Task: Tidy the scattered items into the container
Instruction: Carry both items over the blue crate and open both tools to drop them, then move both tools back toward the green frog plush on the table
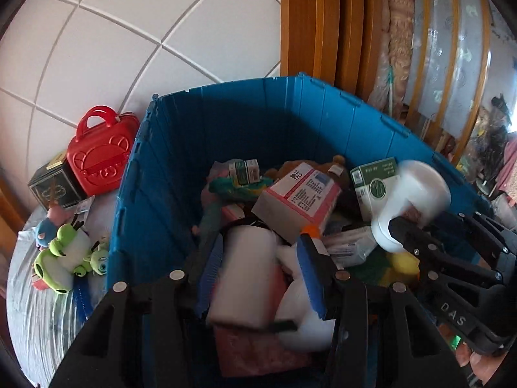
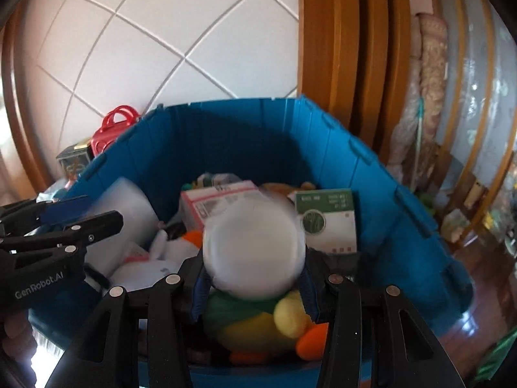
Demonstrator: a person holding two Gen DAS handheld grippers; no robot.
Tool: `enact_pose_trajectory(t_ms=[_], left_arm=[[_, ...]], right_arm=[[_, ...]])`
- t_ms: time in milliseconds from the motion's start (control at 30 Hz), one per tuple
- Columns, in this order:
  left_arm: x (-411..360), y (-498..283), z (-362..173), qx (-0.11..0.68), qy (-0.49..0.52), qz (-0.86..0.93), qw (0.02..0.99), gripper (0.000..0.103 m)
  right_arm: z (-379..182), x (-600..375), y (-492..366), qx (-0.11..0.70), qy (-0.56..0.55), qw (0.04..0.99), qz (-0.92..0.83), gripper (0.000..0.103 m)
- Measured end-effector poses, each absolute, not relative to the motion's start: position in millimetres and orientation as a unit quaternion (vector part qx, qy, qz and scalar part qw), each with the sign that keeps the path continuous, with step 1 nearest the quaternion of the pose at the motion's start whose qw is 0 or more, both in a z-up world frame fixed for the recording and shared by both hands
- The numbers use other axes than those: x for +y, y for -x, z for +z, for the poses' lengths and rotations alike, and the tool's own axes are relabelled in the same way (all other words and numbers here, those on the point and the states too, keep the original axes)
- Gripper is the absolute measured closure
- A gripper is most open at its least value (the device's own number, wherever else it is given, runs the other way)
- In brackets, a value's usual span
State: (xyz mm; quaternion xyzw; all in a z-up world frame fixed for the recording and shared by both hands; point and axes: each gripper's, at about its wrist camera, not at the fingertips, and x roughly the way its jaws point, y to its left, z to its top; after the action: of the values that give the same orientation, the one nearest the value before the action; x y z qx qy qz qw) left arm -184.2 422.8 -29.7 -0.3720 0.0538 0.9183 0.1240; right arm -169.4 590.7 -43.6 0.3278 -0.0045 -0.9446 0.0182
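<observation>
Leftmost, outside the blue bin (image 1: pixel 155 174), a dark box (image 1: pixel 53 186) and a red toy case (image 1: pixel 101 152) stand on the bed cover against a white tiled wall (image 1: pixel 129 32), with green plush frogs (image 1: pixel 64 255) lying just in front of them. These items sit beside the bin, not in it. Next comes the bin itself, its near edge below both cameras and its inside heaped with things. Over its left part, the left gripper (image 1: pixel 258 278) holds a blurred white block (image 1: pixel 245 274), blue-padded jaws clamped on its two sides. Beneath it lies a white plush toy (image 1: pixel 303 317). Deeper in the bin rest a pink-and-white carton (image 1: pixel 300 200), a small green-and-white box (image 1: pixel 245 169) behind it, and a larger green-and-white box (image 1: pixel 371 181) towards the right wall. Over the right part, the right gripper (image 2: pixel 253 286) grips a round white bottle (image 2: pixel 253 245), seen end-on and blurred, jaws pressed against both its flanks. Under it sit yellow, green and orange plush toys (image 2: pixel 284 317). From the left camera, that same bottle shows in side view at the right. Rightmost, past the bin, stand wooden door frames (image 1: pixel 323 26) and a frosted sliding panel (image 1: pixel 452 48).
</observation>
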Motion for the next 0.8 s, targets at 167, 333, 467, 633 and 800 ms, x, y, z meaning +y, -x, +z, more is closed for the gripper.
enact_pose_trajectory(t_ms=[167, 333, 467, 633, 800], left_arm=[[427, 169, -32, 0.052, 0.358, 0.927, 0.097, 0.034], [418, 156, -29, 0.036, 0.354, 0.931, 0.084, 0.034], [408, 142, -25, 0.028, 0.339, 0.938, 0.070, 0.034], [383, 120, -13, 0.003, 0.300, 0.953, 0.047, 0.021], [346, 107, 0, -0.026, 0.278, 0.960, 0.021, 0.021]], right_arm=[[-57, 612, 171, -0.018, -0.329, 0.035, -0.944, 0.053], [-53, 612, 161, -0.025, -0.321, 0.051, -0.945, 0.020], [-40, 606, 148, -0.020, -0.298, 0.061, -0.952, 0.000], [-26, 599, 136, -0.019, -0.277, 0.063, -0.958, 0.000], [-11, 581, 128, -0.015, -0.265, 0.076, -0.961, 0.000]])
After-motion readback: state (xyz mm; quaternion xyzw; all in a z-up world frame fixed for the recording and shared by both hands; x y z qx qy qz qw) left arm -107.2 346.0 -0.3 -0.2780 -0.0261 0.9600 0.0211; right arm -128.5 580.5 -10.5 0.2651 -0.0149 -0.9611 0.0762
